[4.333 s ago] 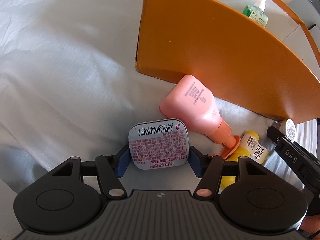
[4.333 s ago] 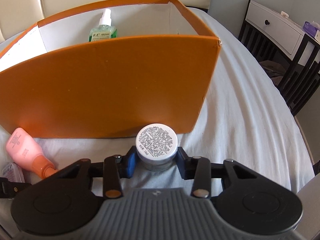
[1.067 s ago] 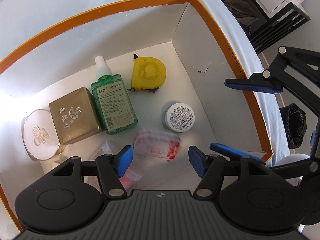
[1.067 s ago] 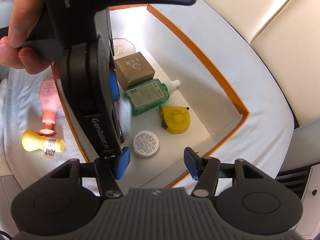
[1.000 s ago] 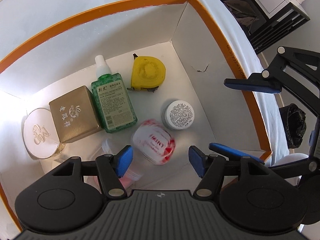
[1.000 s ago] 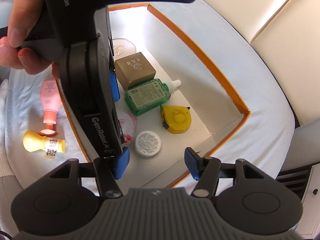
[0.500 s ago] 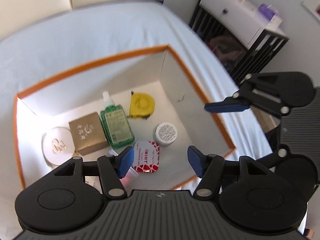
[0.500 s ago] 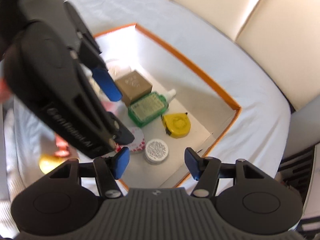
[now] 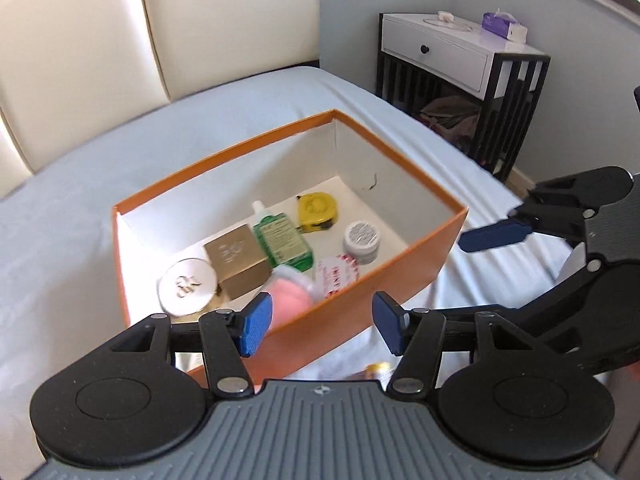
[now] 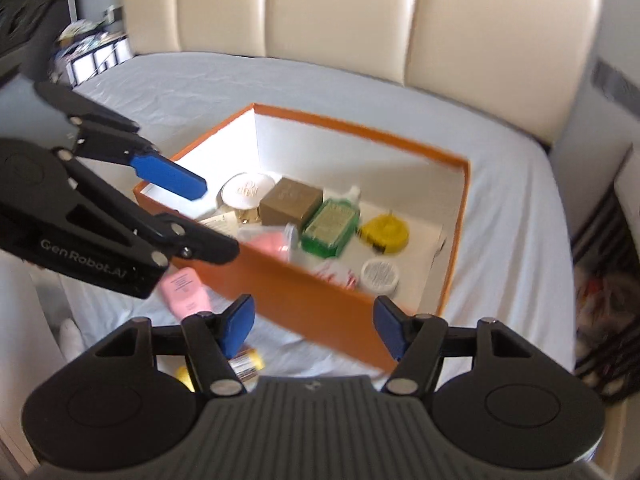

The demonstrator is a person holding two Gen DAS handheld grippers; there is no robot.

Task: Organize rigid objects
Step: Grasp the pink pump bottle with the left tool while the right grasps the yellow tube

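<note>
Flanking orange box (image 10: 304, 292): pink bottle (image 10: 185, 291), yellow bottle (image 10: 244, 364).

Orange box (image 9: 400, 276) on bed, mint tin (image 9: 336, 276) inside

Jar (image 9: 361, 236) in box (image 9: 416, 268); bottle (image 10: 185, 290) outside

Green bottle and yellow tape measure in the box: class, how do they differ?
The green bottle is flat-sided, see-through and labelled, with a white nozzle; the yellow tape measure is rounded, opaque and unlabelled. The bottle is the longer. Both lie on the floor of the orange box, side by side.
</note>
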